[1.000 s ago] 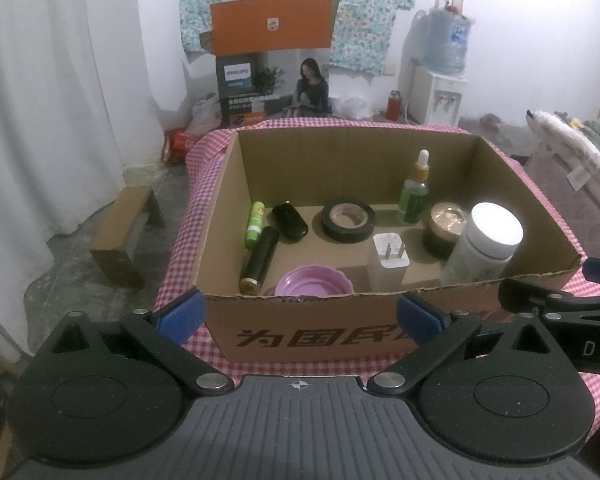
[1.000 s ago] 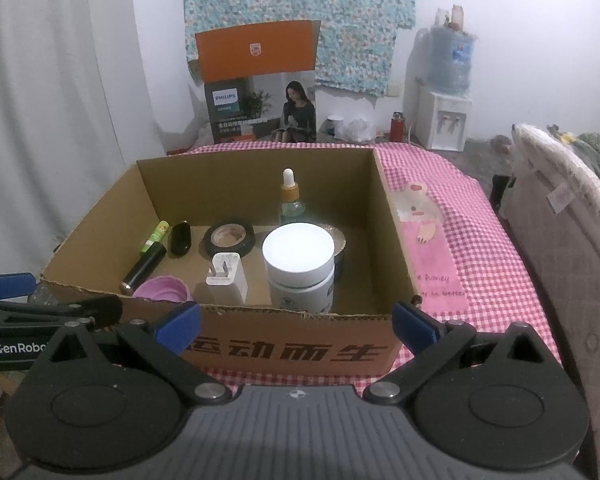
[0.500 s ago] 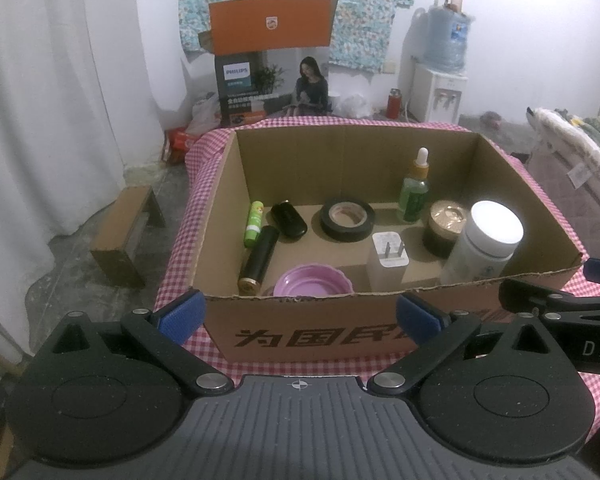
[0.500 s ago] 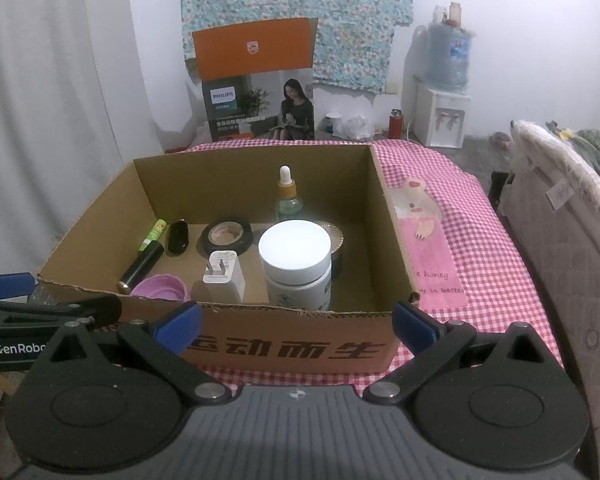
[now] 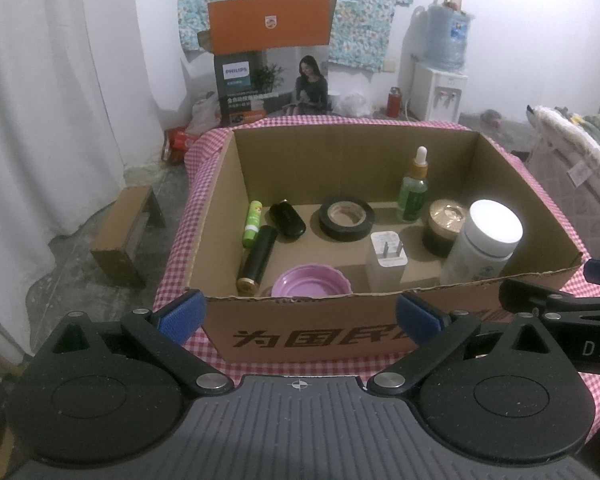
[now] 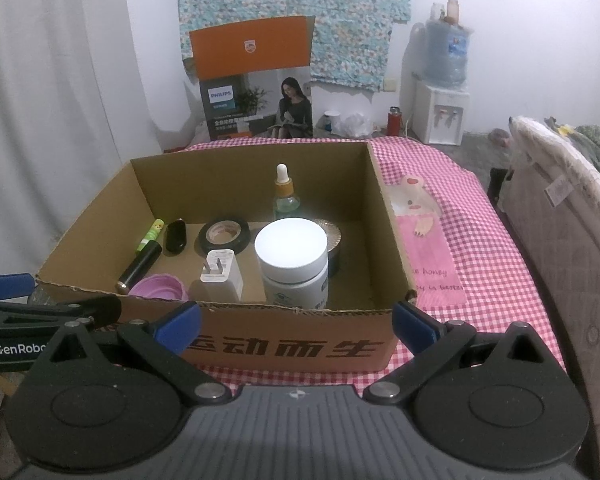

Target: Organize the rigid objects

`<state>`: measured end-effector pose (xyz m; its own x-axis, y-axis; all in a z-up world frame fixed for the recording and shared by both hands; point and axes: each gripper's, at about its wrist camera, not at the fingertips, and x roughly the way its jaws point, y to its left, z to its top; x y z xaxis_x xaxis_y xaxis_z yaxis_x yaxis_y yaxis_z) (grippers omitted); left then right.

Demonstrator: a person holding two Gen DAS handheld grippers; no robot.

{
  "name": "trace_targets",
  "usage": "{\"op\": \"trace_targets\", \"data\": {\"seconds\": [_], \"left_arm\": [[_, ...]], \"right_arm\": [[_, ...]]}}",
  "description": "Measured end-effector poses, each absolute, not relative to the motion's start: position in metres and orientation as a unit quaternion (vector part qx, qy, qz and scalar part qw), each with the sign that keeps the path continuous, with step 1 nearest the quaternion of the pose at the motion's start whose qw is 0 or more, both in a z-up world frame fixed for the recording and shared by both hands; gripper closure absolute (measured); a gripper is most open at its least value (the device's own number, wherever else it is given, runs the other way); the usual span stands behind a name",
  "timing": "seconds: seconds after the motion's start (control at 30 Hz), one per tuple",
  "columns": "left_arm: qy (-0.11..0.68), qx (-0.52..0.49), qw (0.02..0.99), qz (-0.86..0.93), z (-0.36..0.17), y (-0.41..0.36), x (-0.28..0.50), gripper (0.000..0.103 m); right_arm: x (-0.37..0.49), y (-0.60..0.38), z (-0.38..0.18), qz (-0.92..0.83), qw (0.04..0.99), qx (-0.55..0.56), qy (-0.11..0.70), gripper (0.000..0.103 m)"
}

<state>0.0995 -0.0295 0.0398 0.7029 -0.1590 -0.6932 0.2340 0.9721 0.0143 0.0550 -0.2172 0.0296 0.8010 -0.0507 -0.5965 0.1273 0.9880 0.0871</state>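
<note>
The tabletop (image 6: 480,240), draped in a pink-and-white checked cloth, carries an open brown corrugated cardboard box (image 5: 380,336) with black printed characters on its near wall. In front of that wall hover the left tool (image 5: 298,316) and the right tool (image 6: 296,324), each with black arms and blue-padded fingertips spread wide, released and grasping nothing, touching neither box nor contents. All the rigid objects sit inside the box. Near the right front stands a white cylindrical plastic jar with a smooth round lid (image 5: 488,244); behind it is a dark squat jar with a ribbed gold lid (image 5: 444,228), and further back a green glass dropper bottle with a white bulb (image 5: 414,192). A glossy black roll of tape (image 5: 347,219) lies flat mid-box. At the front, a shallow purple plastic dish with a scalloped rim (image 5: 310,282) rests beside a white boxy plug adapter with two metal prongs (image 5: 386,260). Along the left wall lie a black tube with a gold end (image 5: 258,258), a black oval case (image 5: 287,219) and a slim lime-green stick (image 5: 252,222).
</note>
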Motion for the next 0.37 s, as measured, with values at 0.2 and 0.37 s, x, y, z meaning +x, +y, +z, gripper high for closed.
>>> {"op": "trace_targets", "data": {"seconds": [0.2,0.37], "left_arm": [[0.371,0.051,0.921,-0.107,0.0395,-0.0292,0.0998,0.001],[0.371,0.052,0.921,-0.106,0.0394,-0.0285,0.0995,0.001]], "right_arm": [[0.0546,-0.2179,0.0276,-0.048,0.946,0.065,0.314,0.000],[0.0549,-0.2185,0.0278,-0.047,0.946,0.065,0.314,0.000]]}}
